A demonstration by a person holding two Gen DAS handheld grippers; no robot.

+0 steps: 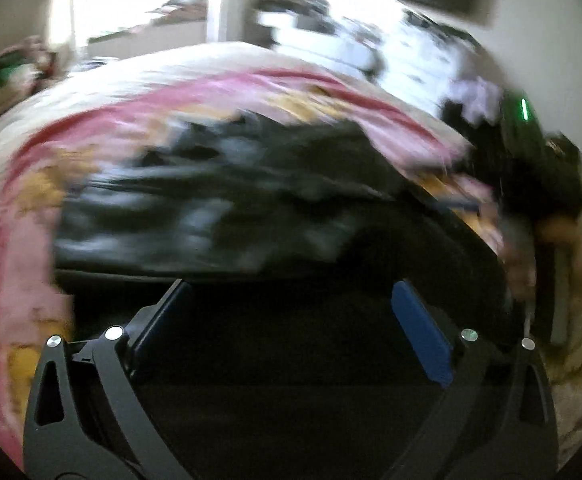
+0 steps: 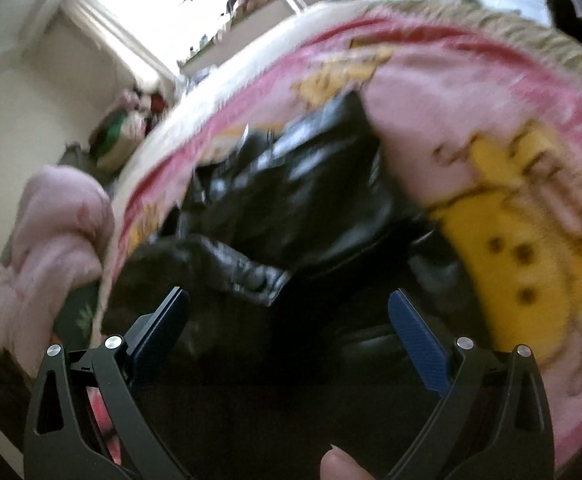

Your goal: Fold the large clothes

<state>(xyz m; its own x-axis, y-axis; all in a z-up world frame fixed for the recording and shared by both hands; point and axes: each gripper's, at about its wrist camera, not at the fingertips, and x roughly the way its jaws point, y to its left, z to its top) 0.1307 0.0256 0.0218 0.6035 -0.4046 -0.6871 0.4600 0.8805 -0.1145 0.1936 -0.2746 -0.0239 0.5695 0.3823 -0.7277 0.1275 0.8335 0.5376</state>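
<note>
- Left gripper (image 1: 291, 300) angled downward over the bed, jaws spread wide apart, nothing pinched between the blue pads (image 1: 421, 332).
- Dark fabric directly below and ahead of those jaws, not pressed by either pad.
- Right gripper (image 2: 289, 308) likewise tilted down, jaws wide apart, blue pads (image 2: 419, 344) clear of the cloth; nothing clamped.
- Fingertip (image 2: 343, 466) visible at the bottom edge of the right wrist view, just behind the jaws.
- Black jacket (image 1: 219, 204) lying crumpled on the blanket, shiny and creased, spread across the middle of the left wrist view.
- Same black jacket (image 2: 299, 200) in the right wrist view, bunched in folds, one rolled part lying near the left finger of that gripper.
- Pink blanket (image 1: 195, 92) with red stripe and yellow patches covering the bed beneath the jacket.
- Yellow cartoon print on the pink blanket (image 2: 503, 216) just beside the jacket, to the right.
- Pale pink fluffy cloth (image 2: 51, 232) hanging off the bed edge at the left.
- Both views heavily blurred; finer details of the jacket cannot be told.
- No containers distinguishable.
</note>
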